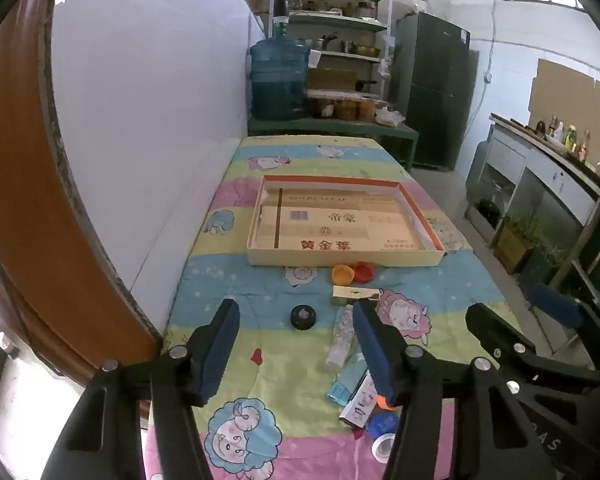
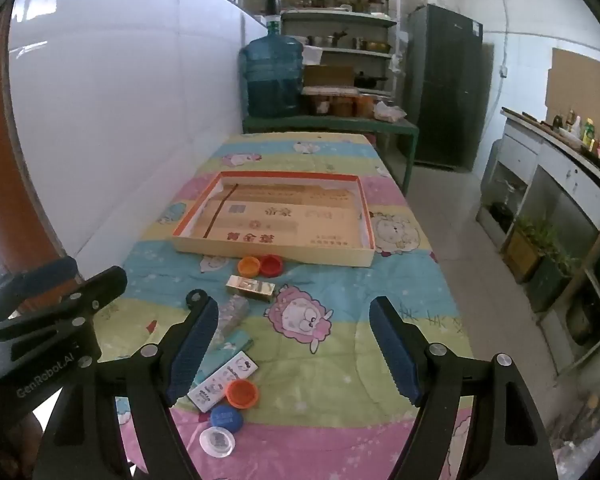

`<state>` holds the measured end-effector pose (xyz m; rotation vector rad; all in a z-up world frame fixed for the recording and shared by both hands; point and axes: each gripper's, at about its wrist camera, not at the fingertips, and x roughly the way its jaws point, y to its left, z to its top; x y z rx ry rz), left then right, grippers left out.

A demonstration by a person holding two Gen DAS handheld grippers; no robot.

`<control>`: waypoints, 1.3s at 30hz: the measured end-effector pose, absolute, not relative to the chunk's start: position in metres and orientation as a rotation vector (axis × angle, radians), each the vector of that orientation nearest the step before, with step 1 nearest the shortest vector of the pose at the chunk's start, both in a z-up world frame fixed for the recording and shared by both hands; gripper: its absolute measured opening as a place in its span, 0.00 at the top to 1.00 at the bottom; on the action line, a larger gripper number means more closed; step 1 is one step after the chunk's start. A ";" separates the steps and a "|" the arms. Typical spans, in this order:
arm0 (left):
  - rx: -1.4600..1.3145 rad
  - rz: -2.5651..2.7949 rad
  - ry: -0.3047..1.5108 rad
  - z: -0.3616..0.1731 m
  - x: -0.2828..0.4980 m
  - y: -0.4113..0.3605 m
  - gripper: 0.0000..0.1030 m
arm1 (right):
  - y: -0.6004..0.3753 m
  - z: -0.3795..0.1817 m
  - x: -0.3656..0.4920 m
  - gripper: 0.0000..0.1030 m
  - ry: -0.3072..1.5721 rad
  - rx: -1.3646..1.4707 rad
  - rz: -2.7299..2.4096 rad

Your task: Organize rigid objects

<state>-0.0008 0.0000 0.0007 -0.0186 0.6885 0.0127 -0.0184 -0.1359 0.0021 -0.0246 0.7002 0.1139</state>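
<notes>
A shallow cardboard box (image 1: 344,259) (image 2: 268,250) lies open on the cartoon-print cloth. In front of it are an orange cap (image 1: 343,273) (image 2: 248,266), a red cap (image 1: 363,271) (image 2: 271,265) and a gold box (image 1: 354,294) (image 2: 251,287). Nearer lie a black cap (image 1: 303,317), a clear bottle (image 1: 342,336) (image 2: 234,312), a teal box (image 2: 232,344), a white box (image 2: 222,380), a second orange cap (image 2: 242,393), a blue cap (image 2: 227,420) and a clear lid (image 2: 217,442). My left gripper (image 1: 295,308) hovers open above the black cap. My right gripper (image 2: 290,302) stands wide open over bare cloth, right of the pile.
The table runs along a white wall on the left. Beyond its far end stand a blue water jug (image 1: 279,80), shelves (image 1: 340,24) and a dark fridge (image 1: 436,88). A floor aisle and a counter with bottles (image 2: 580,132) lie to the right.
</notes>
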 end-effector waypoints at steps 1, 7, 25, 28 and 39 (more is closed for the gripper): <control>-0.020 0.018 0.683 0.001 -0.001 -0.001 0.43 | -0.136 0.002 -0.018 0.23 0.700 -0.024 0.115; -0.038 0.021 0.675 0.007 -0.014 -0.003 0.43 | -0.136 0.002 -0.017 0.23 0.701 -0.021 0.117; -0.043 0.019 0.700 0.002 0.003 0.005 0.43 | -0.134 0.002 -0.015 0.23 0.704 -0.035 0.120; -0.043 0.023 0.697 0.002 0.004 0.007 0.43 | -0.134 0.003 -0.016 0.23 0.703 -0.034 0.120; -0.043 0.040 0.693 0.003 0.003 0.008 0.43 | -0.134 0.001 -0.015 0.23 0.706 -0.032 0.123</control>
